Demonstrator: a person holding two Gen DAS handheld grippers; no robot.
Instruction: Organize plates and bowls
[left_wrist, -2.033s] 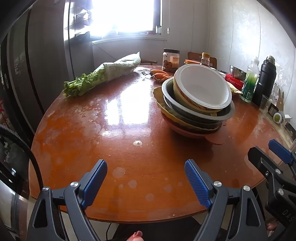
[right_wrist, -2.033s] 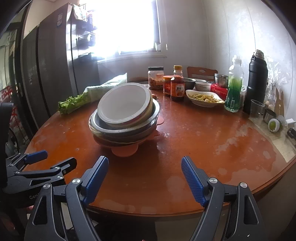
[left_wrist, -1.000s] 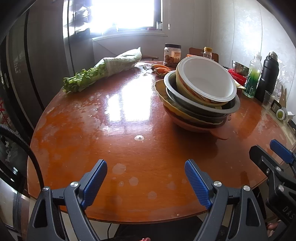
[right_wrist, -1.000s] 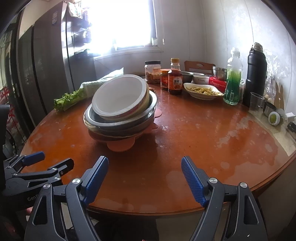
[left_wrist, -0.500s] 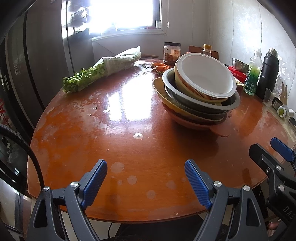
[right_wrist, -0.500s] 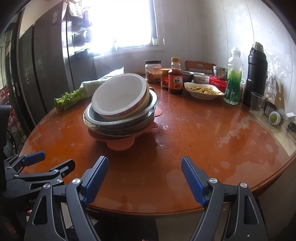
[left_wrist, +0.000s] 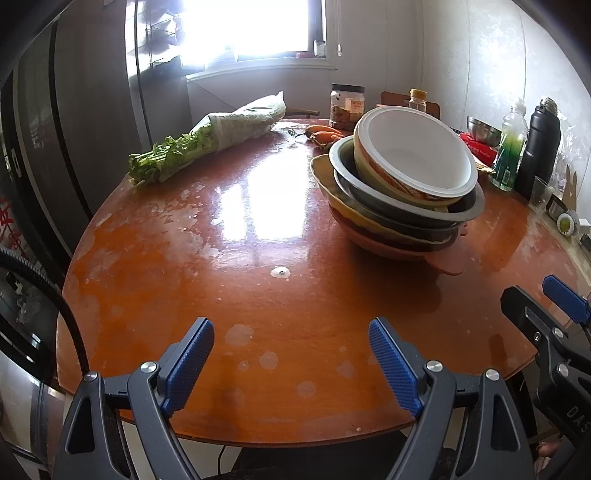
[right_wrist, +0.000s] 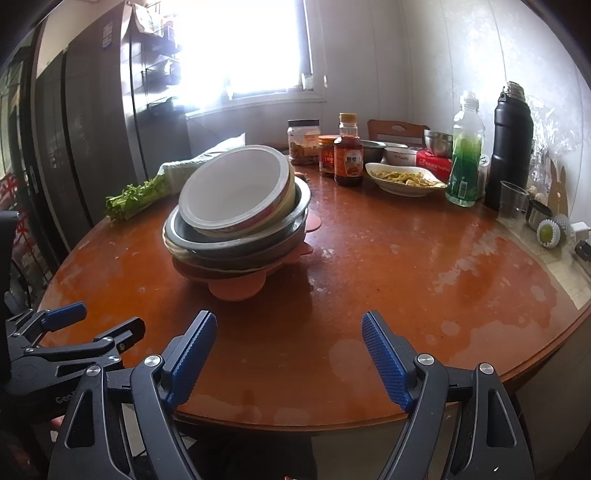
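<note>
Both tools hover over the near edge of the round reddish desk (left_wrist: 192, 258), angled downward. The left tool (left_wrist: 291, 350) has its blue-padded fingers spread with only bare desk between them; the right tool (right_wrist: 290, 345), just to its right, is likewise spread and holds nothing. Between the tools and the dishes lies open, stained desktop. At the far left lies a wrapped bunch of celery (left_wrist: 207, 144); two carrots (left_wrist: 323, 133) and a lidded jar (left_wrist: 346, 106) sit at the far side. To the far right stand a sauce bottle (right_wrist: 348, 157), a dish of food (right_wrist: 404, 179), a green-liquid bottle (right_wrist: 464, 162), a black flask (right_wrist: 511, 147) and a clear cup (right_wrist: 511, 199). The stack of bowls and plates (right_wrist: 236, 218) stands mid-desk: a white-lined bowl (left_wrist: 413, 158) tilted on top, a metal basin (left_wrist: 406, 201) beneath, a yellow dish under that, and a pink lobed plate (right_wrist: 236, 288) at the bottom.
</note>
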